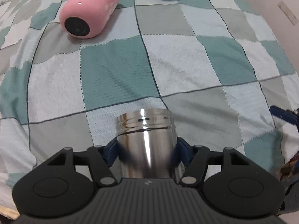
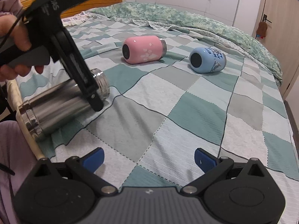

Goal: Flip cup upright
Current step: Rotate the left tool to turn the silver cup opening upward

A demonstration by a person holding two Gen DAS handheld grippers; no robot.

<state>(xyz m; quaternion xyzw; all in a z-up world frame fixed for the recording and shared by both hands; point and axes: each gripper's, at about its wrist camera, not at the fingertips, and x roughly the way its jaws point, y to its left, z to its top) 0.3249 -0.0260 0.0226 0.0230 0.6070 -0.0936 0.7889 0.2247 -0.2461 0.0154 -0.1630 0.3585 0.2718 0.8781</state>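
Left gripper (image 1: pixel 146 154): jaws clamped on the steel cup (image 1: pixel 146 141), which lies tilted, threaded mouth pointing forward, over the checked bedspread (image 1: pixel 186 65). Right gripper (image 2: pixel 148 158): jaws spread wide, holding nothing. Well ahead lie a pink cup (image 2: pixel 143 49) and a blue cup (image 2: pixel 207 59) with unreadable print.

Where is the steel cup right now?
The steel cup lies tilted at the near left edge of the checked blanket, clamped in the left gripper, well short of the pink cup.
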